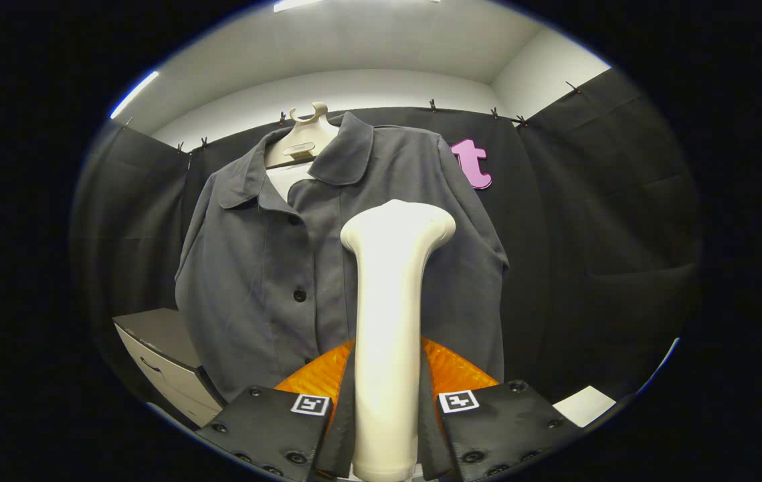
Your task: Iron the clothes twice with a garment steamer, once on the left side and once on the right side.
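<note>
Gripper (386, 408) fingers clamped on the garment steamer (389, 321) handle. Steamer head sits against the grey shirt (267, 268), right of the button placket, below the hanger (302, 137). One side's pass appears underway; next, stroke downward.

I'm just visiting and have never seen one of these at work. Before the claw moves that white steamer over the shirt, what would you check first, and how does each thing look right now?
1. Steamer held firmly: ok. The claw is shut on the white steamer, one finger on each side of its handle.
2. Steamer upright: ok. Its head stands above the fingers, before the shirt front.
3. Shirt hung properly: ok. The grey shirt hangs on its hanger, buttoned and fairly flat.
4. Head touching the fabric: cannot tell; this view does not show the gap.
5. Steam coming out: cannot tell; none is visible.
6. Cabinet clear of the path: ok. The cabinet sits low, beside the shirt's hem.
</note>
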Tool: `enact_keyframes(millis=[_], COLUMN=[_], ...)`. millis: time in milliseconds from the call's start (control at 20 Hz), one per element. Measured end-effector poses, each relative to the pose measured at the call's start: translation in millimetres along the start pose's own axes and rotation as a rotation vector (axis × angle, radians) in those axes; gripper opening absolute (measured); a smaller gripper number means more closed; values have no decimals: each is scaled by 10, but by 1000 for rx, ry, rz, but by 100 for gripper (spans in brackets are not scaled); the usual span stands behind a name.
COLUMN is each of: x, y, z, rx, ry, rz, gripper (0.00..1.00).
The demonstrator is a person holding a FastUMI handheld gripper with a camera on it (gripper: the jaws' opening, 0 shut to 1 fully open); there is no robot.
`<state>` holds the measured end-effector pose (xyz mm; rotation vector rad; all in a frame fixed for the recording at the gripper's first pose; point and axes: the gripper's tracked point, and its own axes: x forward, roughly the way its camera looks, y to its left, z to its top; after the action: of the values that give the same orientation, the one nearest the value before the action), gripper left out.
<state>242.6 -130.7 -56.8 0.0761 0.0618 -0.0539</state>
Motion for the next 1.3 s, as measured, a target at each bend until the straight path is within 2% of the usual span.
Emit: enact_keyframes(millis=[300, 1300], x=[-102, -625], y=[39, -27], z=[-245, -1700], rx=[6, 7], ry=[29, 239], rz=[-2, -60], gripper=[45, 45])
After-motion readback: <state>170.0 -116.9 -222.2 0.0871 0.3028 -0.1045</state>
